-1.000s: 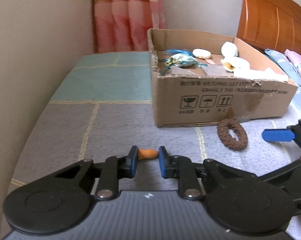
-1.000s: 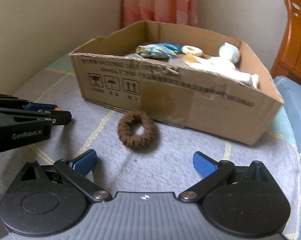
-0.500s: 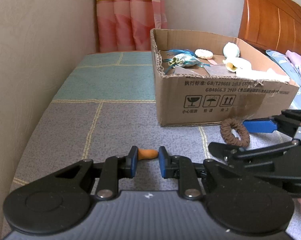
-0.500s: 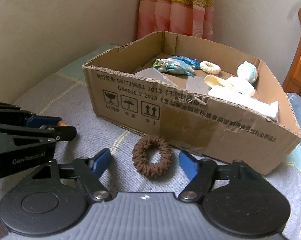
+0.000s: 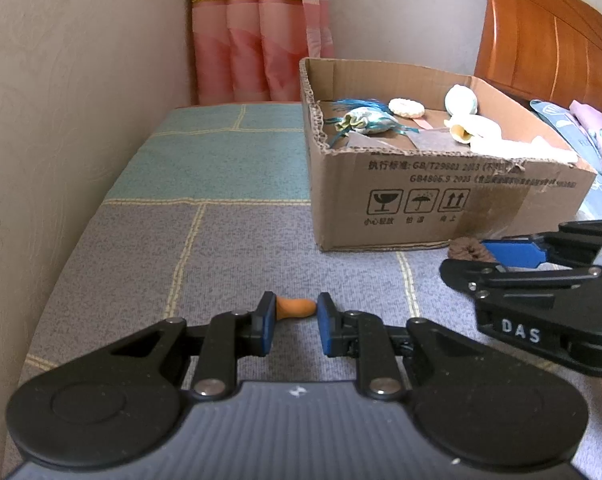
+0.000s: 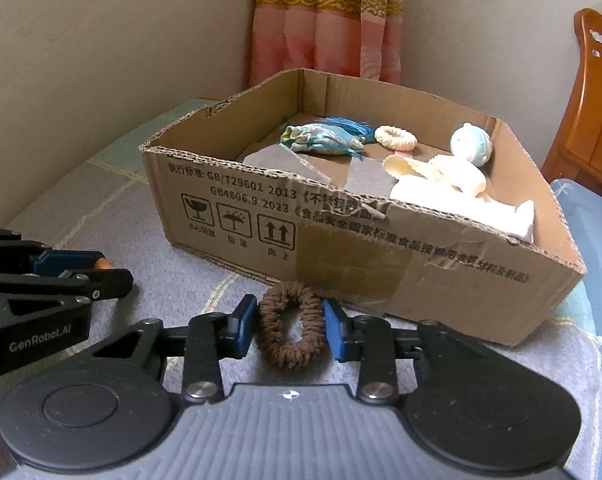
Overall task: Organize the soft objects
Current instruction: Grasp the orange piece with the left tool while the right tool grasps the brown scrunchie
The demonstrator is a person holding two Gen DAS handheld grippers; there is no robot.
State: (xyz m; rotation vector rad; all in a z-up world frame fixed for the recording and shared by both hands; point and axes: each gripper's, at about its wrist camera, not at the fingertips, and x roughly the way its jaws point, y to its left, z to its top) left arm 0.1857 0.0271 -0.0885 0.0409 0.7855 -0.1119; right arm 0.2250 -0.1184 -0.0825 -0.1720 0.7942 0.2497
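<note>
Brown hair scrunchie [image 6: 291, 328], a soft ring lying flat on the grey patterned bed cover [image 6: 149, 280], just in front of the near wall of the cardboard box [image 6: 381, 264] and apparently touching its base. The ring is squeezed into an oval whose long axis runs away from the camera toward the box, so it sits directly ahead of the right claw [image 6: 289, 330] and between its two blue pads; the jaws are closing, and the pads appear to press on the ring's two long sides. The right hand is therefore the nearer one, the left claw [image 5: 293, 322] being well apart to the left, clamped on a small orange soft piece [image 5: 295, 307] whose long axis lies across the jaws. Inside the box lie other soft things: a teal tasselled pouch [image 6: 325, 138], a cream ring [image 6: 396, 138], a pale blue-green ball [image 6: 472, 146] and white cloth [image 6: 453, 200]. By judgement, the step in hand is the grasp of the scrunchie; the coming move turns on lifting it clear of the box wall, which stands immediately beyond it, before carrying it over the rim.
</note>
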